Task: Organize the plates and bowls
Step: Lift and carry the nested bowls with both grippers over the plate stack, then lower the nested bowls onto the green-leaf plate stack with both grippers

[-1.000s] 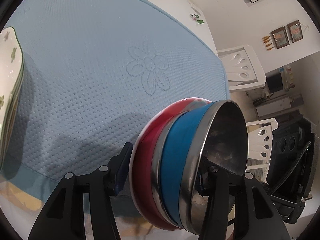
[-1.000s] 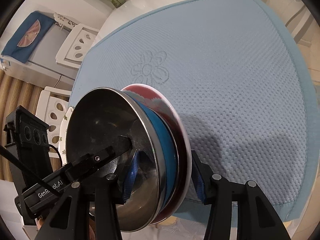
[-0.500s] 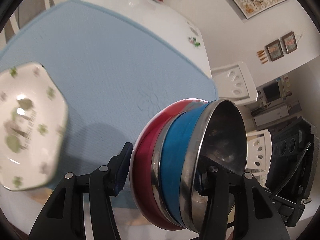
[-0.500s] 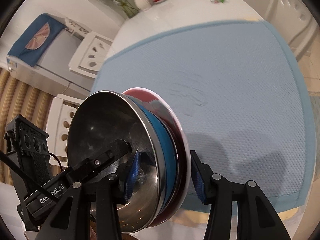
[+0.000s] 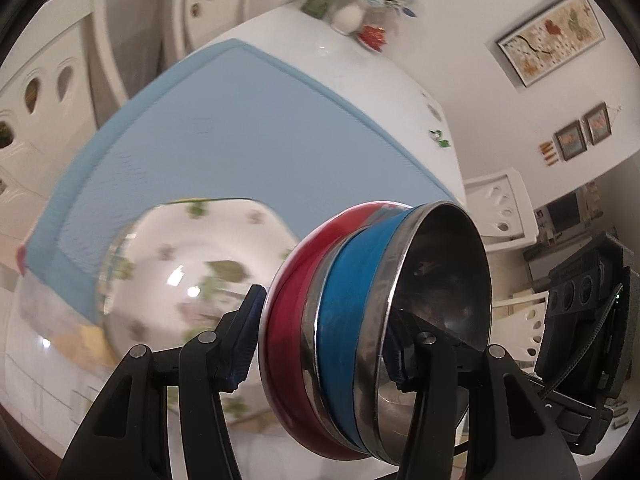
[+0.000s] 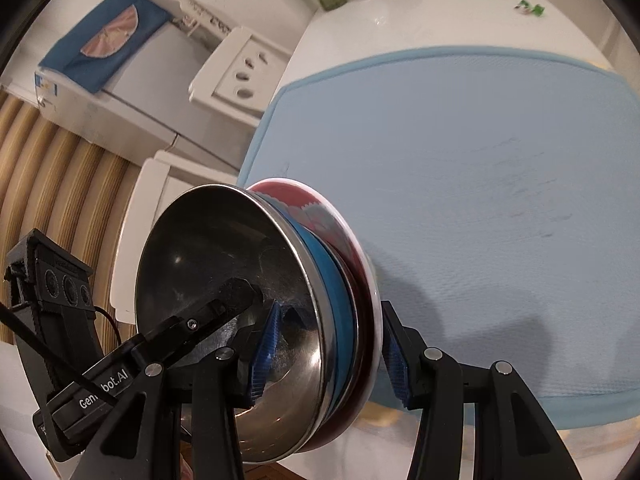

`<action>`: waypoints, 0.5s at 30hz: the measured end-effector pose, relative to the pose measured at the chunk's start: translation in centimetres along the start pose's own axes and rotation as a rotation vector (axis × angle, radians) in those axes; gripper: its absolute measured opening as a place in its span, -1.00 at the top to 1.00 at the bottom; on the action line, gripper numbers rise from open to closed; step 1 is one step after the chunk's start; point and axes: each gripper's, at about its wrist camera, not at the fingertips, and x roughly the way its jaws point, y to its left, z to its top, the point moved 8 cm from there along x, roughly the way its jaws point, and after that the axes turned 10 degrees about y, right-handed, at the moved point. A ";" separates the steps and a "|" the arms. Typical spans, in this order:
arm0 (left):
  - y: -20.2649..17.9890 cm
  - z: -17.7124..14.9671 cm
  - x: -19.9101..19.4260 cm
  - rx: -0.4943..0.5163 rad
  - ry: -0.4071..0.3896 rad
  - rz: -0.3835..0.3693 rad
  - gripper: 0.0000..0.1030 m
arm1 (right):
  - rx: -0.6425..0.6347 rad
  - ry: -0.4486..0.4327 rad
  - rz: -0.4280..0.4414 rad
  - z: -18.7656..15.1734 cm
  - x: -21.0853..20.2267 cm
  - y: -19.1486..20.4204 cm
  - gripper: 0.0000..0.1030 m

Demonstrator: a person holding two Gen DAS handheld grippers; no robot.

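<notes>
A nested stack of bowls, red outside, blue in the middle, steel innermost, is held on edge in the air. My left gripper is shut on the stack's rim. My right gripper is shut on the opposite rim of the same stack. A stack of white plates with green leaf prints lies blurred on the blue mat, below and left of the bowls. The other gripper's body shows inside the steel bowl in each view.
The blue mat covers a white table. A flower vase and a small red dish stand at the far end. White chairs ring the table. A covered appliance stands left.
Both grippers have risen with the bowl stack, and the views tilted up. The white plate stack has slid from the left edge to beneath the bowls in the left wrist view.
</notes>
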 end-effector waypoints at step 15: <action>6.8 1.1 2.2 0.049 0.131 0.001 0.05 | 0.126 0.065 -0.089 -0.8 7.1 1.1 0.07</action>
